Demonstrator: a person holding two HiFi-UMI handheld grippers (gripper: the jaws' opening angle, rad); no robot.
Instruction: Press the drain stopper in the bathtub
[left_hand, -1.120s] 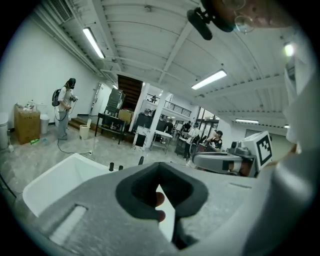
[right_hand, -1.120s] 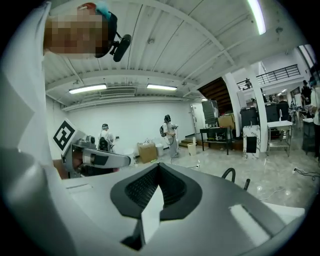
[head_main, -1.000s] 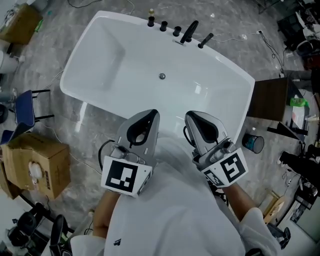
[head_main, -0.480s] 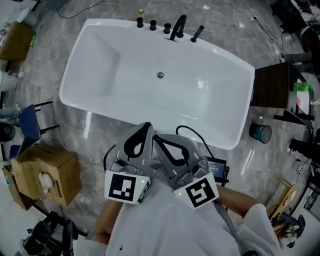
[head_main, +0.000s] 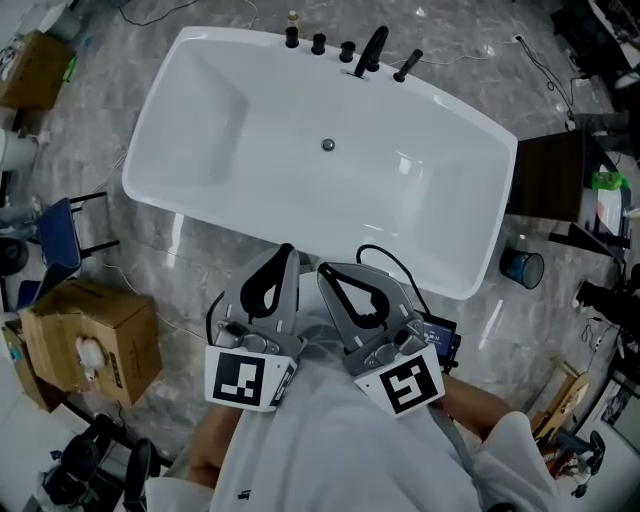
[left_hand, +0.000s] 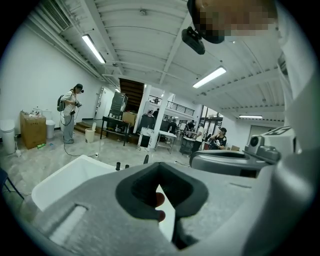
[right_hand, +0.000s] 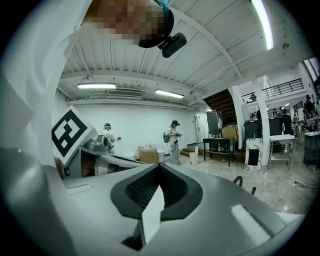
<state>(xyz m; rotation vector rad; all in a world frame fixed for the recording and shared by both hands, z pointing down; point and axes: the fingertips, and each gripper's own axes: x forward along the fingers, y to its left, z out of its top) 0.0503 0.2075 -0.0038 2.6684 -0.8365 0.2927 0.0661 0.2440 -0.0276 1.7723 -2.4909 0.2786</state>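
Observation:
A white freestanding bathtub (head_main: 200, 80) fills the upper head view. Its small round metal drain stopper (head_main: 327, 145) sits on the tub floor near the middle. Black taps and a spout (head_main: 371, 50) line the far rim. My left gripper (head_main: 284, 252) and right gripper (head_main: 326, 272) are held side by side close to the person's chest, just short of the tub's near rim and well away from the stopper. Both are shut with nothing between the jaws. In the left gripper view my left gripper (left_hand: 159, 165) points over the tub (left_hand: 75, 175); the right gripper view shows my right gripper (right_hand: 160, 166).
An open cardboard box (head_main: 85, 335) and a blue chair (head_main: 55, 235) stand left of the tub. At the right are a dark side table (head_main: 545, 190) and a teal cup (head_main: 522, 267). Cables lie on the marble floor. People stand far off in both gripper views.
The right gripper has swung left and back, so it now sits beside the left one. Both have drawn back from the tub's near rim. Both stay shut.

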